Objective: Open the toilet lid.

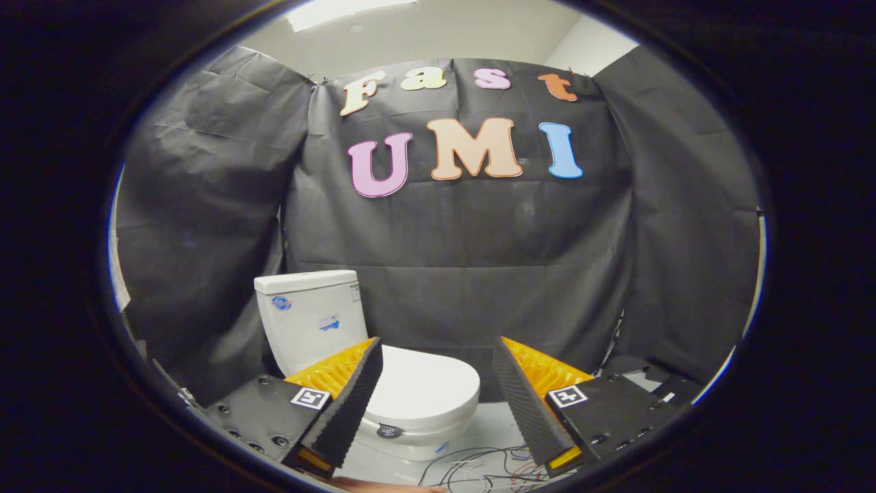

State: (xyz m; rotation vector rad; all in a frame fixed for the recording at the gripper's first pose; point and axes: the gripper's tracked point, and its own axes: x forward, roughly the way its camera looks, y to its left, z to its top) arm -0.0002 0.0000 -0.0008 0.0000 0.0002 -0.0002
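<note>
- White ceramic toilet (383, 370) on pale floor (499, 428), ahead of gripper (436, 352), set toward left finger.
- Lid (428, 387) down, flat on bowl, closed.
- Tank (308, 315) upright behind lid, backed against black cloth wall (479, 233); small stickers on tank front, unreadable.
- Small dark round button (389, 431) on bowl front, just beside left fingertip.
- Gripper spread wide, holding nothing; fingers (352, 404) apart from toilet, no contact.
- Left finger overlaps left part of lid and bowl in view; right finger clear of toilet, off to its right.
- Lid's right half visible in gap between fingers.
- Tangle of thin wires (479, 465) on floor, right of bowl base, near right finger.
- White ceiling (438, 27) above cloth.
</note>
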